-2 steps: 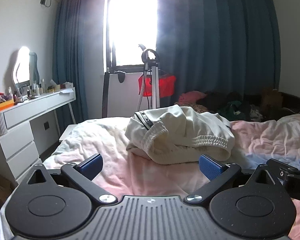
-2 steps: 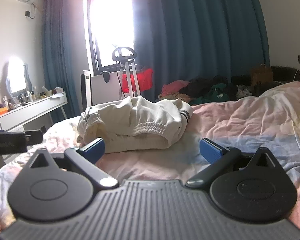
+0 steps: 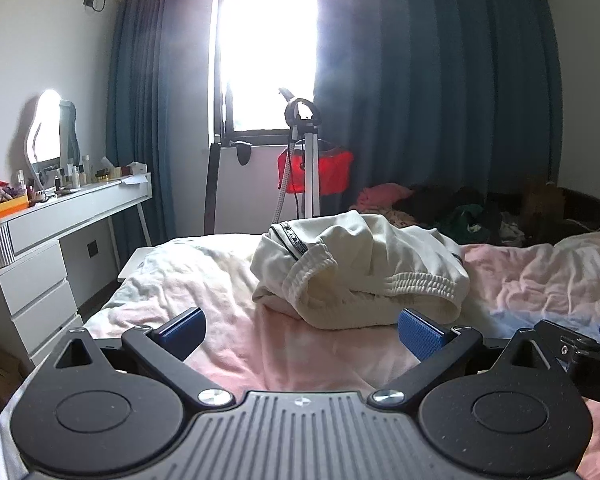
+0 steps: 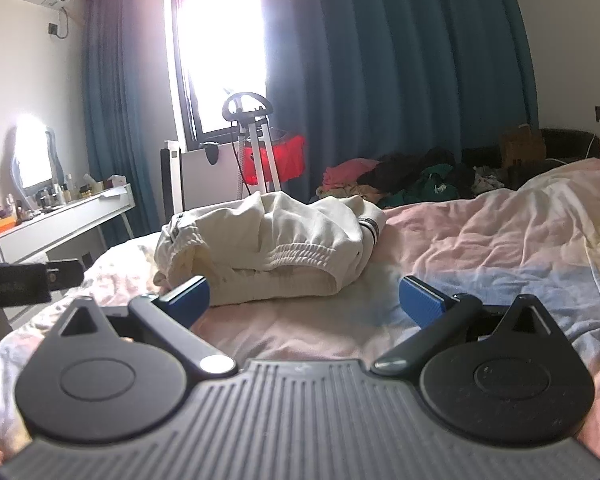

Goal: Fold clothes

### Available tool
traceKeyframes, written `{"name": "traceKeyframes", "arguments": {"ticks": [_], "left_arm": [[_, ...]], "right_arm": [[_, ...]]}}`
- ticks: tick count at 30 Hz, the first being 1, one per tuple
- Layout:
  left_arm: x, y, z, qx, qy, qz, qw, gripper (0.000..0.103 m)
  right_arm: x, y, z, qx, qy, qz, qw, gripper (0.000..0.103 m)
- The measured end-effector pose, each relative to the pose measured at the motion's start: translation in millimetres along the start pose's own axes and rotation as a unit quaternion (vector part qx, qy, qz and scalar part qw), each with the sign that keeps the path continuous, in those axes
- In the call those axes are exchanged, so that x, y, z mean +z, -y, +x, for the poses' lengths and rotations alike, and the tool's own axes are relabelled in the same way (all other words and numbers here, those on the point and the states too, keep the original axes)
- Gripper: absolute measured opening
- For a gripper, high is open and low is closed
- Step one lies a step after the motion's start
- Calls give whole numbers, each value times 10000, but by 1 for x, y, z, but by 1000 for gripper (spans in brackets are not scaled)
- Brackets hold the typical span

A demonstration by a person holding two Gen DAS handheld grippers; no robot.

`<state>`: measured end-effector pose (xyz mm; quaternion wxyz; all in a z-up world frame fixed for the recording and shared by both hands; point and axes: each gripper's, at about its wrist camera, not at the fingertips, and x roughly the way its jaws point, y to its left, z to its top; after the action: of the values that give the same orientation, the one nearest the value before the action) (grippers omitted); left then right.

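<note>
Clearly, the cream garment point(image 3: 360, 272) lay on the bed point(image 3: 204, 280) as a thick bundle, with its elastic band point(image 3: 416, 282) turned toward the cameras and one layer resting on another. It was compact, but its edges were not even and the top was puffy, so I judge it could be either a loose fold that was already made or a heap that somebody only dropped there; the pictures did not settle which. A pile of other clothes point(image 4: 412, 184) lay beyond the bed near the curtain, so probably more folding was left in any case. Both tools were empty. The left hand-held gripper point(image 3: 300, 330) had its blue pads spread wide, low over the pink sheet, just before the garment and not touching it. The right hand-held gripper point(image 4: 304, 298) was also spread wide, and its left pad stood in front of the bundle's near corner; whether it touched, I cannot tell. The left view showed a dark zipper band point(image 3: 290, 240) at the garment's left end, which was not clear in the right view. The right view showed a striped cuff point(image 4: 370, 226) at the right end and more of the bed toward the pillow.
</note>
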<state>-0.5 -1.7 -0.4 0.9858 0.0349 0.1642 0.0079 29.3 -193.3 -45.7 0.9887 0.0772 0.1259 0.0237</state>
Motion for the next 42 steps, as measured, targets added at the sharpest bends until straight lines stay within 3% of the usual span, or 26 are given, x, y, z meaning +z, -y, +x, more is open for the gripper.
{"name": "traceKeyframes", "arguments": {"ticks": [3, 10, 20, 27, 42], "left_arm": [[-1, 8, 2, 86, 22, 164, 9998, 103], [1, -5, -7, -42, 178, -137, 9997, 103], [-2, -4, -4, -40, 89, -245, 9997, 103], [-4, 2, -3, -13, 145, -55, 9999, 103], [40, 2, 23, 57, 102, -65, 9999, 103]], "right_arm": [[-3, -2, -1, -44, 50, -28, 10000, 103], [-3, 0, -1, -53, 30, 26, 10000, 103], [-3, 4, 1, -39, -80, 130, 9999, 103], [-3, 5, 1, 16, -97, 206, 9997, 103], [-8, 16, 11, -150, -176, 325, 9992, 102]]}}
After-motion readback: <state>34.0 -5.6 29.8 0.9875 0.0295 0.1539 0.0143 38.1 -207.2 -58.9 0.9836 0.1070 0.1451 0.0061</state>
